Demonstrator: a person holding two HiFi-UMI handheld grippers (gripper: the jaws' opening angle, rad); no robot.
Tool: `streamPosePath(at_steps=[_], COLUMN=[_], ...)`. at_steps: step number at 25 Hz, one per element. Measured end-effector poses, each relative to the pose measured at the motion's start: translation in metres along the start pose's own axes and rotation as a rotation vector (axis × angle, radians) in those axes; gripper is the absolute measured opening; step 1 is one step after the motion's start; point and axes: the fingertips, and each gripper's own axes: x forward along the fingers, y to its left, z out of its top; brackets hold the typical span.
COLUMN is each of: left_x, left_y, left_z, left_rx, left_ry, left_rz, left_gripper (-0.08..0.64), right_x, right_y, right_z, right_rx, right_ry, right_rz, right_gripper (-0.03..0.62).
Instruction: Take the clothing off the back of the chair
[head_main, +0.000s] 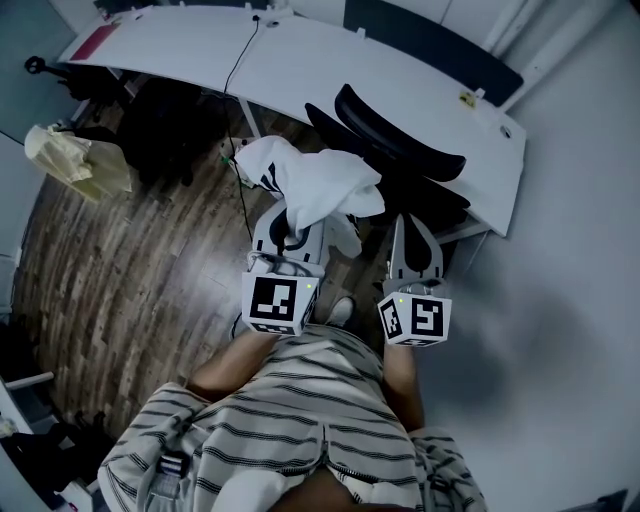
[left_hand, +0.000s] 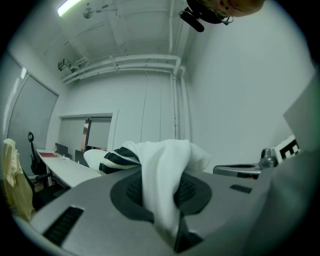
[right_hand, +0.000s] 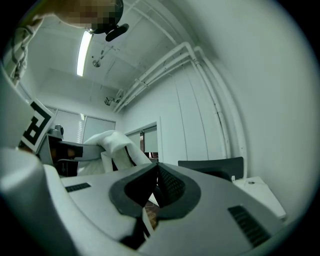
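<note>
White clothing hangs bunched at mid-frame, clamped in the closed jaws of the left gripper. Right of centre, the right gripper has its jaws together on nothing. Beyond stand a black chair and, across the top, a white desk.

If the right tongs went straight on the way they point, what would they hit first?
Probably the black chair, whose backrest stands just beyond the right tongs, though depth is unclear. The white clothing hangs to their left, out of that line.

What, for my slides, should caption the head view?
Left hand-held gripper clamps white clothing near the black chair.
</note>
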Motion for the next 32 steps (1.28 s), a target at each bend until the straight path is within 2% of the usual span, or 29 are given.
streamPosePath(at_steps=[6, 18, 32], left_x=[-0.003, 0.005, 0.007], left_y=[0.000, 0.002, 0.001], left_z=[-0.013, -0.042, -0.070], left_rx=[0.024, 0.010, -0.004], left_ry=[0.005, 0.031, 0.053], left_rz=[-0.001, 0.021, 0.004], left_gripper=[0.083, 0.083, 0.083], right_x=[0.000, 0.003, 0.004], right_y=[0.007, 0.005, 0.009], right_z=[-0.007, -0.024, -0.047], right_rx=[-0.003, 0.007, 0.038], right_ry=[0.014, 0.061, 0.107], right_rz=[0.009, 0.028, 0.038], right_gripper=[0.018, 0.018, 0.018])
